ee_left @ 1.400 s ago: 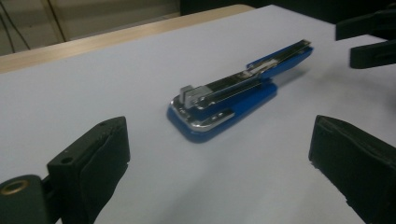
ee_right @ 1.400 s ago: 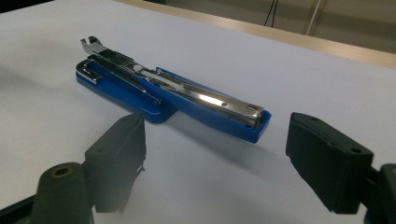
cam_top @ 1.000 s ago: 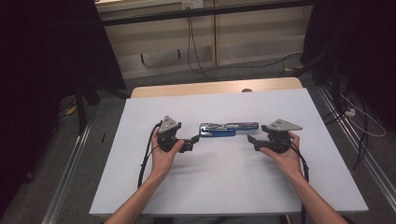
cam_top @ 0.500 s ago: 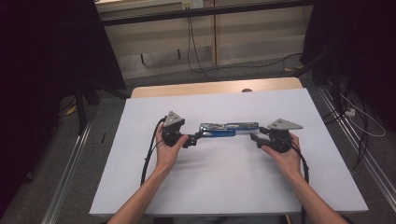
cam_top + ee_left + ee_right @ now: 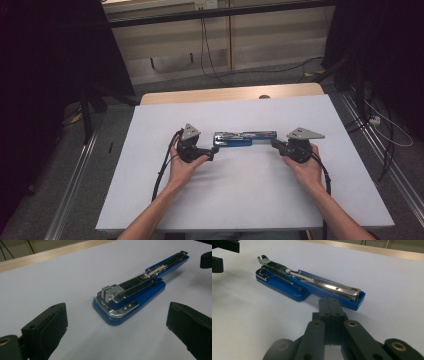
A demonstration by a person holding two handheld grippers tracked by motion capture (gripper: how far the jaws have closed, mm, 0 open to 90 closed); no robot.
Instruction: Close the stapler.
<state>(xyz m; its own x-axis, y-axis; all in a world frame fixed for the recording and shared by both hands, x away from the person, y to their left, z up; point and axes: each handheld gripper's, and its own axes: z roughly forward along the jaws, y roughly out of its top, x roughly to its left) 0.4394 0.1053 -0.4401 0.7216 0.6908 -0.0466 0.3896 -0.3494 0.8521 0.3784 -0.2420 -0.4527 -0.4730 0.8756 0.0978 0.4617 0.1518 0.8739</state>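
Your right gripper (image 5: 278,144) has just been closing, and its jaws now stand pressed together with nothing between them; in the right gripper view (image 5: 331,305) the two pads meet flat, their tips just short of the near right end of the stapler (image 5: 307,285). You hold it low over the tabletop (image 5: 240,200), pointing left toward the stapler's right end.

Your left gripper (image 5: 212,151) has its jaws spread wide. In the left gripper view (image 5: 117,322) the two black pads stand well apart at the bottom corners, and the stapler (image 5: 135,292) lies between and beyond them, untouched.

The stapler (image 5: 245,139) is blue with a bright metal magazine. It lies flat on the white tabletop between your two grippers, its length running left to right. It is folded open, so the metal arm and the blue base stretch out in one long line. Beyond the white sheet, a strip of wooden edge (image 5: 230,93) runs along the far side.
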